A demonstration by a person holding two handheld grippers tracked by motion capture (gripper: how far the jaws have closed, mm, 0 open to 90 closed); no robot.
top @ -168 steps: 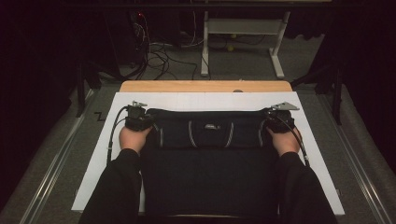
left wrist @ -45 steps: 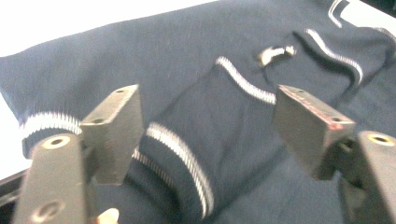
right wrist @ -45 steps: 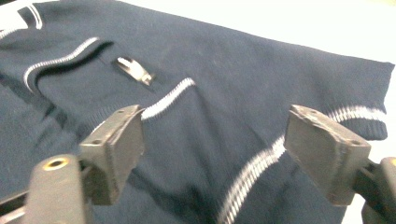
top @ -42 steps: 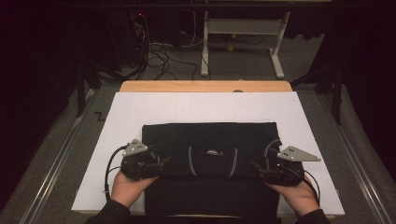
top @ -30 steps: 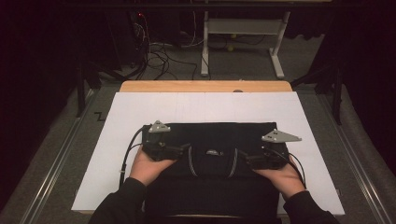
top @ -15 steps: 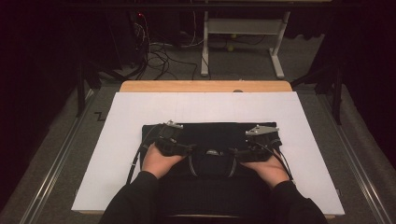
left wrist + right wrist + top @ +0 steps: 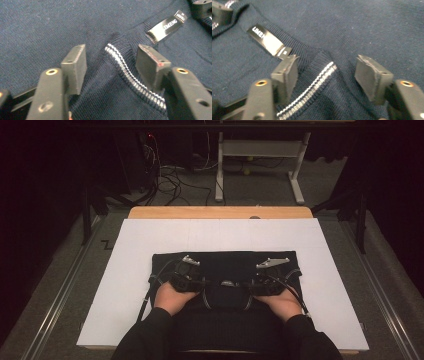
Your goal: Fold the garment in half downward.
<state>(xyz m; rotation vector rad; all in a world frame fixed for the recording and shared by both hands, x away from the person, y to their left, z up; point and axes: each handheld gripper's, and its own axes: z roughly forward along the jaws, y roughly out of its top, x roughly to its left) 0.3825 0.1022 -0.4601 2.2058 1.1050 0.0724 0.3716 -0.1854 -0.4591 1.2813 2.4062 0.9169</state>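
Right now both grippers sit on a dark navy knit sweater [image 7: 225, 270] that lies folded on the white sheet [image 7: 125, 270] covering the table, and each one straddles an end of the striped neckline.

In the left gripper view, the left gripper [image 7: 111, 62] has the ribbed collar edge [image 7: 130, 75] with its white stripes running between the jaws; they have just been closing and stand half shut, with the right-hand pad touching the rib and the other well clear of it. In the right gripper view, the right gripper [image 7: 327, 67] is the same: jaws just been closing, half shut, the collar's striped rib [image 7: 317, 82] between them and daylight on both sides. The black neck label [image 7: 166, 26] lies just beyond the left gripper, near the middle of the neckline.

The risk, as I judge it, is an uneven bite. If one pair of jaws catches only the top layer of rib, or slides off the rounded collar edge, the sweater would lift lopsided and the fold would sag open. Pinching the label instead of the knit would give a weak hold too.
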